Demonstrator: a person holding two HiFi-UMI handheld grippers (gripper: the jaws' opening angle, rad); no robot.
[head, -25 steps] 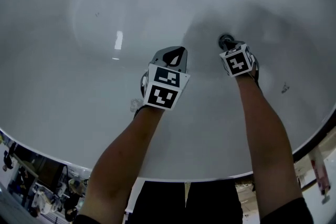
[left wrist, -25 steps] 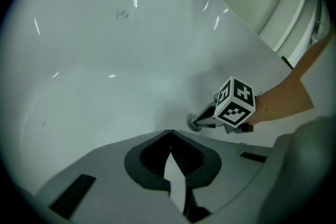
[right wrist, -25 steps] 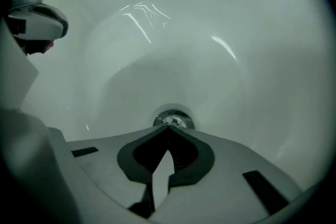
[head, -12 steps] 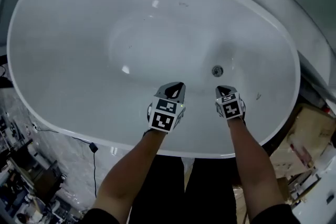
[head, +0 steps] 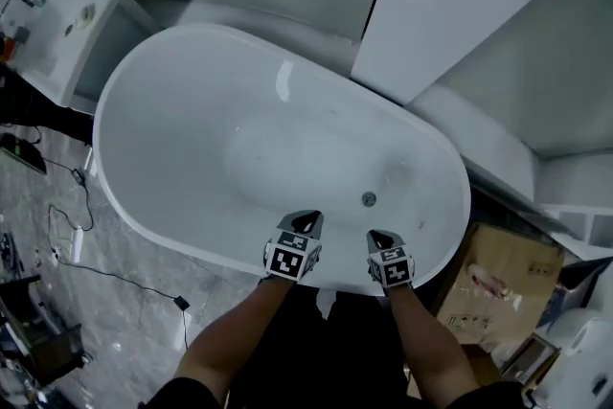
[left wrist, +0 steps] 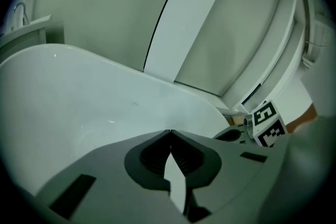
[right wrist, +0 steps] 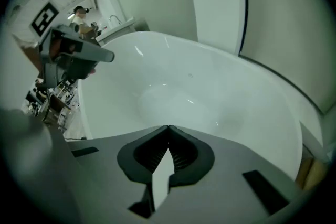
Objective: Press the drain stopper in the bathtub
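You are holding the left gripper [head: 305,224] and right gripper [head: 380,239] clenched empty over the near rim of the bathtub [head: 163,129], apart from the drain stopper [head: 369,198].

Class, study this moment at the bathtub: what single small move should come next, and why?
Probably lower the right gripper forward onto the drain stopper. Both it and the left gripper hang shut and empty over the near rim of the bathtub, apart from the stopper; the right one is nearer. Whether the stopper is already down cannot be told.
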